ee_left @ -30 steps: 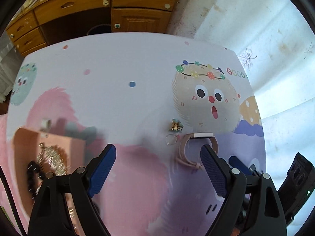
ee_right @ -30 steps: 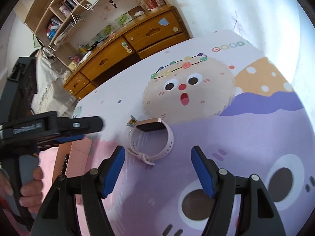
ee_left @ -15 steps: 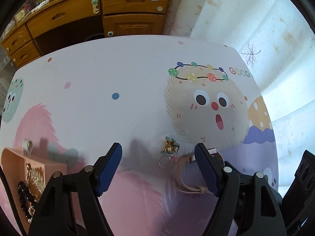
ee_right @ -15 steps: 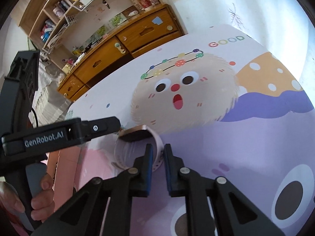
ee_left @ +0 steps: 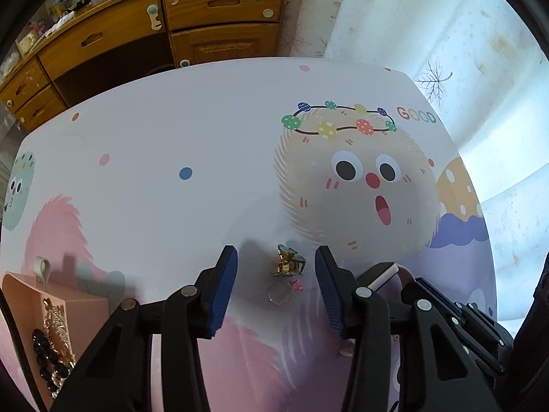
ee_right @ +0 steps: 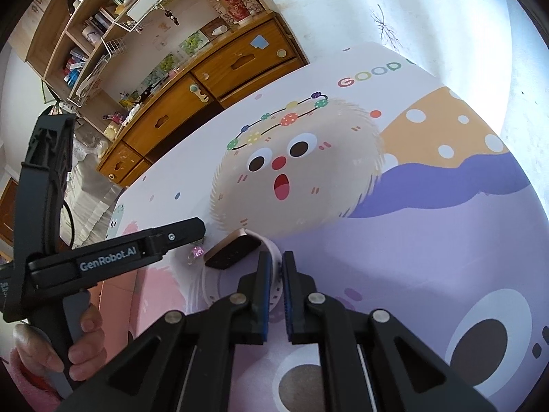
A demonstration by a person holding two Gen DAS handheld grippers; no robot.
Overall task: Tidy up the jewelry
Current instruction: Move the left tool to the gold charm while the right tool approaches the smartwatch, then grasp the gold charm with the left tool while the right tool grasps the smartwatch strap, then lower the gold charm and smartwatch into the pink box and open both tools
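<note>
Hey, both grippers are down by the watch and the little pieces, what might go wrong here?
The right gripper pinches only the watch strap, so the watch may swing or slip when lifted. The left gripper, jaws just closing, straddles both the clip and the ring; it may catch one and flick the other across the table.

A home room: wooden drawer cabinet (ee_left: pixel 212 10), cluttered bookshelves (ee_right: pixel 99 34), cartoon-print table (ee_left: pixel 206 144).

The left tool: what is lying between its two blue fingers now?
In the left wrist view, a small gold hair clip and a ring with a pink stone lie on the table between the left tool's fingers, untouched; its jaws have just been closing.
</note>
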